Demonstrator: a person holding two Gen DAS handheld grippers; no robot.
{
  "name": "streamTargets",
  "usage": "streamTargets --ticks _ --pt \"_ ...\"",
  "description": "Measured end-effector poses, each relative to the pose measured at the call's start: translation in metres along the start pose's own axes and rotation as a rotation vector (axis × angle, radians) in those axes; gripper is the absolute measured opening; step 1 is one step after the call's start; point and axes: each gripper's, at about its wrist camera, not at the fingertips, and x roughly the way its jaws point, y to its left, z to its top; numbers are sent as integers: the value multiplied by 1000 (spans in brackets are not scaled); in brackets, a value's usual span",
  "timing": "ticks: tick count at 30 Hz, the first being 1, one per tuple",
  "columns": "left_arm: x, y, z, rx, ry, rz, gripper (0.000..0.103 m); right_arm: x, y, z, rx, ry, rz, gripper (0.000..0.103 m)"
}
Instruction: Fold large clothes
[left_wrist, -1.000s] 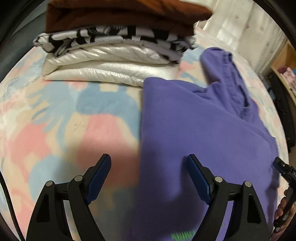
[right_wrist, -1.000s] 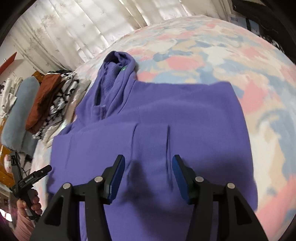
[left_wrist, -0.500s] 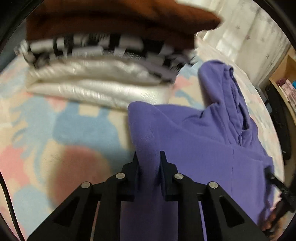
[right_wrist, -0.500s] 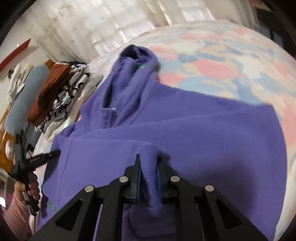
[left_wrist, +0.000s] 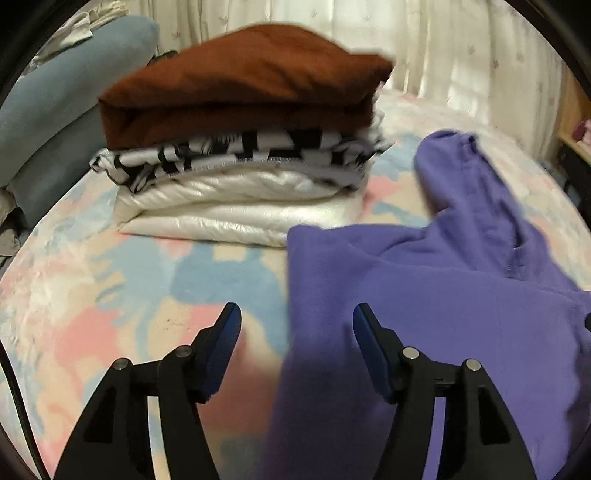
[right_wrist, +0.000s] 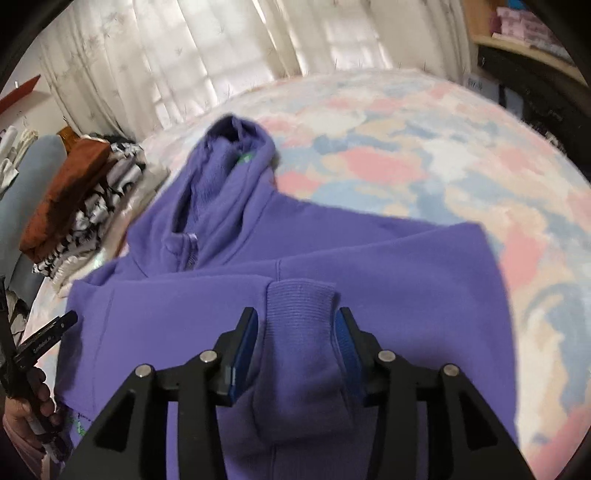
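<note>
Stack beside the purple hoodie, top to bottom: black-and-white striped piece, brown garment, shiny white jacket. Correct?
Not quite. The left wrist view shows the brown garment on top, with the black-and-white striped piece under it and the shiny white jacket at the bottom. The stack does sit beside the purple hoodie on the bed.

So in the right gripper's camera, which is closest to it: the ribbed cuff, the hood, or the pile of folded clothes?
1. Ribbed cuff, between the right gripper's fingers.
2. Hood of the purple hoodie, farther up the bed.
3. Pile of folded clothes, far left, near the curtain.
</note>
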Motion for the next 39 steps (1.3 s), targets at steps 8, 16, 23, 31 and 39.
streamTargets --ticks 8,16,23,31,39 --pt "-26 -39 -28 9 109 -192 43 -23 65 -21 -108 5 103 44" --pt "-12 -38 -54 43 89 -110 43 13 75 -47 -122 119 136 41" --pt "-46 -28 -65 115 74 -58 52 -28 28 -53 -56 89 127 44" --pt "-135 -3 -94 72 -4 -33 73 -105 26 -81 -54 14 84 46" --pt "-209 28 -127 -1 -24 -47 74 -177 37 -125 -43 -33 137 47"
